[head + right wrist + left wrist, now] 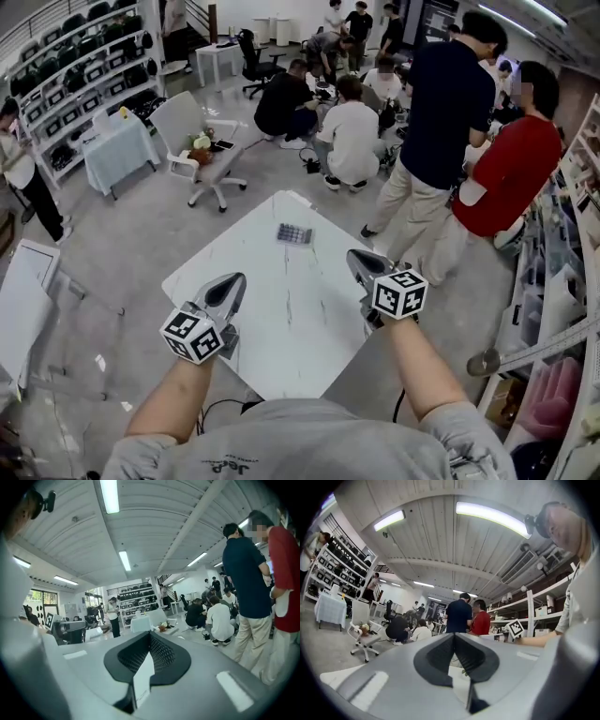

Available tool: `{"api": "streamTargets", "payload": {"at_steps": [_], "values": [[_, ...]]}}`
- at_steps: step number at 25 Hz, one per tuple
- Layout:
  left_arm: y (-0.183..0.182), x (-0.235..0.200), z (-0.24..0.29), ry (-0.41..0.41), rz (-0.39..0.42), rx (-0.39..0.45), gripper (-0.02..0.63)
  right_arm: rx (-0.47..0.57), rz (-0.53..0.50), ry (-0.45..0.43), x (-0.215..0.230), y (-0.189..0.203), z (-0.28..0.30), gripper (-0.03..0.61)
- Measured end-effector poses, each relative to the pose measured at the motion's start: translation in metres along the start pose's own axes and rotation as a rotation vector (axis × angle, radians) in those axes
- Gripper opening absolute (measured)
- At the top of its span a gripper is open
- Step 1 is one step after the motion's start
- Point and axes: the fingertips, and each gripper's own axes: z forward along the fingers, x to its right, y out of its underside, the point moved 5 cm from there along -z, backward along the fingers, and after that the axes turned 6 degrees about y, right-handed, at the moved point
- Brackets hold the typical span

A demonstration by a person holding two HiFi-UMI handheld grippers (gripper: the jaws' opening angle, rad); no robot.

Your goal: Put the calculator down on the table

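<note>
Both your grippers hover over the table (281, 319), each with jaws pressed together on nothing: left gripper (233, 283) by the table's left edge, right gripper (357, 260) by its right edge. The calculator (293, 233) lies flat near the table's far corner, well apart from both.

- My grey shirt (281, 450) carries a small dark print, too blurred to read.
- My left gripper (234, 281) and right gripper (356, 257) carry only black-and-white square markers.

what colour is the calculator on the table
Dark grey calculator with lighter keys, best in the head view.
</note>
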Motion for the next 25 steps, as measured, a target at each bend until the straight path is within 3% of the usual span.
{"api": "streamTargets", "payload": {"at_steps": [6,11,16,25], "values": [[-0.009,0.086,-0.023,-0.031,0.030,0.014,0.061,-0.006,-0.025,-0.083,-0.013,0.005,-0.073,0.005],[-0.014,0.121,-0.051,-0.026,0.064,0.000,0.061,0.016,-0.045,-0.139,-0.045,0.010,-0.110,0.005],[-0.012,0.120,-0.085,-0.023,0.075,0.015,0.061,0.040,-0.064,-0.149,-0.073,0.016,-0.124,0.004],[-0.021,0.076,-0.128,0.010,0.055,0.010,0.061,0.069,-0.041,-0.118,-0.121,0.014,-0.114,0.003]]}}
